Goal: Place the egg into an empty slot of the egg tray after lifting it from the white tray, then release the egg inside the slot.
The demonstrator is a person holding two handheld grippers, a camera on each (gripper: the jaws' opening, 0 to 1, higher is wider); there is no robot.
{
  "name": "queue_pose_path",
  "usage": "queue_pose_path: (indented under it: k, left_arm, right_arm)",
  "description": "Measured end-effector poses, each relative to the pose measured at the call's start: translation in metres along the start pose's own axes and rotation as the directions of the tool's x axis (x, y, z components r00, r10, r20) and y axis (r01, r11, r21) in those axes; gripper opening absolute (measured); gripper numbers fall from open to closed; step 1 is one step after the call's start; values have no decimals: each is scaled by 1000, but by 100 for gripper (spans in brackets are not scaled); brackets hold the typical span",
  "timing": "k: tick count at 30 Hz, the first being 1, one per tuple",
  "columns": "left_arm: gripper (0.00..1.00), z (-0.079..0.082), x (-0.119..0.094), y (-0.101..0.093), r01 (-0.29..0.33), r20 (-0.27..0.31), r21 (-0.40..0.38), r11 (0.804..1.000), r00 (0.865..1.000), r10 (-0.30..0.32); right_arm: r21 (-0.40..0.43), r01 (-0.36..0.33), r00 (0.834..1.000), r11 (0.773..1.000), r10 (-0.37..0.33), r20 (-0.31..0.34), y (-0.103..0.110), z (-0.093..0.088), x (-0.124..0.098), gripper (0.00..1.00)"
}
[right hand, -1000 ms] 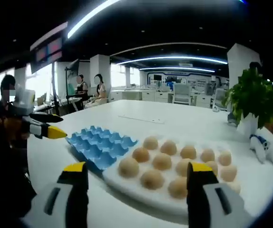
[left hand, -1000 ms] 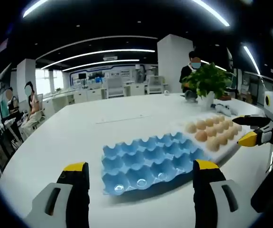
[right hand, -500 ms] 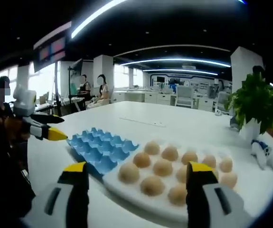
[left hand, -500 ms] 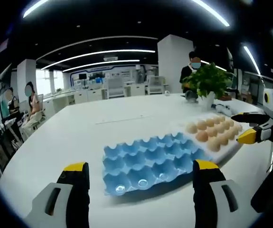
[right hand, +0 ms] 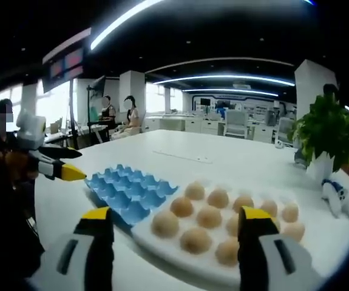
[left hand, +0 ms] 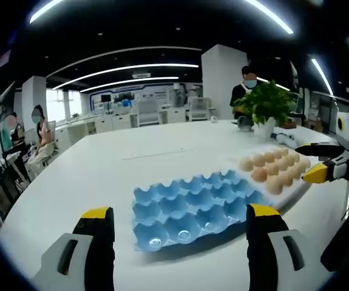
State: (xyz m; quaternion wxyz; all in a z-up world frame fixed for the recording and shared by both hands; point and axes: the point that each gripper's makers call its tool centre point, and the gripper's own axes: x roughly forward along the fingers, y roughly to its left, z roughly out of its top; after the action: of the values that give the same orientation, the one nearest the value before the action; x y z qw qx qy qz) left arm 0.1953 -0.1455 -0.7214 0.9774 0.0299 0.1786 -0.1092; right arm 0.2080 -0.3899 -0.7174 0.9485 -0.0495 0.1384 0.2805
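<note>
In the left gripper view, the left gripper stands at the bottom of the frame with its jaws apart and nothing between them, the blue egg tray lying at centre on the white table. To its right, touching it, the white tray carries the eggs. In the right gripper view, the right gripper also has its jaws apart and bare, low in the frame before the eggs.

A large open office under a dark ceiling crossed by long curved white strip lights. A wide glossy white bench fills the foreground. Behind stand a square white pillar, bright windows, and a leafy green potted plant.
</note>
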Motion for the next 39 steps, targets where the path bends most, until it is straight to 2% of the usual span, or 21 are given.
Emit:
queue_pose_path:
  k: [39]
  left_arm:
    - [91, 0, 3, -1, 10, -6, 37, 999, 1000, -9]
  right_arm:
    - [15, 4, 1000, 1000, -4, 8, -1, 3, 2, 86]
